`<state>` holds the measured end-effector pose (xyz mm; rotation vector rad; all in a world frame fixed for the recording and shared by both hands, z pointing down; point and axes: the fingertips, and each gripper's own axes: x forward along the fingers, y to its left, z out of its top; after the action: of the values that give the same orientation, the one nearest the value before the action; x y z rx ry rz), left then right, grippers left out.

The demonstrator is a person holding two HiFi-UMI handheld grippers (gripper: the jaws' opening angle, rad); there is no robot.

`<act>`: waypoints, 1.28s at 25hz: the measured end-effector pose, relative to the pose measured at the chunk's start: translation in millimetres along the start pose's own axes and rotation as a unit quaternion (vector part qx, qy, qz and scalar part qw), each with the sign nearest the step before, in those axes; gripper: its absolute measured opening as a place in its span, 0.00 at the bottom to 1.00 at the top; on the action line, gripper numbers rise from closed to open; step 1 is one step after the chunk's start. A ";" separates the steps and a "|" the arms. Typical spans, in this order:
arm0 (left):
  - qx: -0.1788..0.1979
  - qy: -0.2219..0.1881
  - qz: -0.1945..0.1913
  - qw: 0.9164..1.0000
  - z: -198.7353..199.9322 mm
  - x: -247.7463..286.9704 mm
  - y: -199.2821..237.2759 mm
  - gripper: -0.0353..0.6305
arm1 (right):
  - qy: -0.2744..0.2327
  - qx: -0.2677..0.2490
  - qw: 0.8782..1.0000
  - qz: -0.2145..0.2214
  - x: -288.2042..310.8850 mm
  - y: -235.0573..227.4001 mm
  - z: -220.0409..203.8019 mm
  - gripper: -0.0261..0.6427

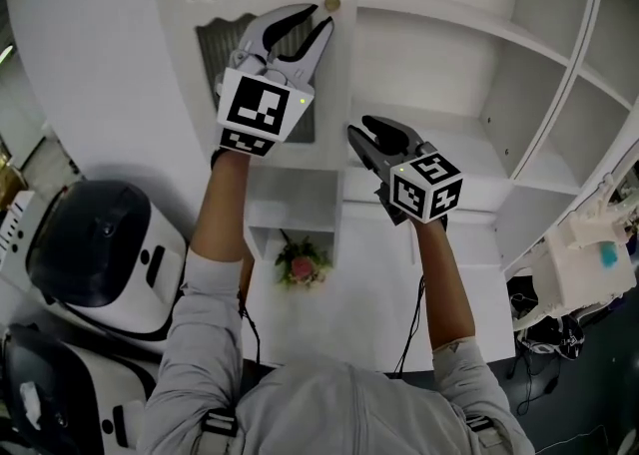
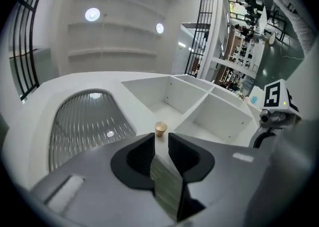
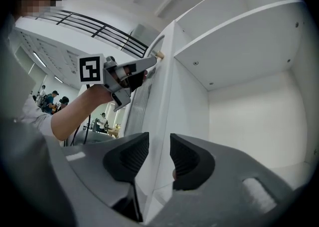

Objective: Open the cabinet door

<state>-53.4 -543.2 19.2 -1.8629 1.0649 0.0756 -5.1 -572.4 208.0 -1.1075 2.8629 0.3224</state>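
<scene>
Obs. The cabinet door (image 1: 334,94) stands swung out from the carcass, hinged on the left. The shelves (image 1: 449,39) behind it are exposed and bare. The task looks largely done; how much further the door can swing cannot be told.

Left gripper (image 1: 316,18): tongs apart, nothing between them. They are raised to the upper corner of the door. The small brass knob (image 2: 160,129) sits just beyond the tips, in line with the gap but not inside it. Judgement: the gripper is placed there because the knob is the natural pulling point, either just let go or about to be taken.

Right gripper (image 1: 359,127): tongs apart, straddling the door's free edge lower down. The right gripper view shows the edge running up between the pads with daylight on either side, so there is no clamp. Judgement: this steadies or steers the panel by its edge, where leverage is best.

Door: white frame around an arched pane of fluted glass (image 2: 84,121), so loads belong on the frame, not the pane.

Surface: a white counter (image 1: 369,313) lies below the shelving, with a small bunch of flowers (image 1: 303,265) in a niche beside it.

Room: large and bright, with ceiling spots and black railings. White-and-black machines (image 1: 100,253) stand at the person's left.
</scene>
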 end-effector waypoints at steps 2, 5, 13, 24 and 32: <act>0.003 -0.005 -0.007 1.000 1.4 7.2 1.5 0.22 | 0.002 -0.011 1.000 -0.002 3.8 -0.8 4.6 0.26; -0.001 -0.018 -0.017 1.000 6.4 13.5 2.1 0.23 | -0.004 -0.013 1.000 -0.005 6.3 -1.6 12.2 0.27; 0.025 -0.011 0.002 1.000 7.4 20.5 1.4 0.20 | 0.036 -0.022 0.999 -0.003 12.8 -0.7 3.8 0.32; 0.019 -0.015 0.026 0.999 16.2 19.8 0.9 0.19 | 0.035 0.006 0.999 0.006 9.0 2.8 6.5 0.32; -0.025 -0.040 0.022 0.999 33.5 -0.2 1.1 0.19 | 0.031 0.004 0.999 0.029 9.9 21.2 13.9 0.32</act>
<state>-41.9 -518.0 0.3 -1.8651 1.0570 0.2017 -27.0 -560.7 196.9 -1.0529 2.9517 0.2855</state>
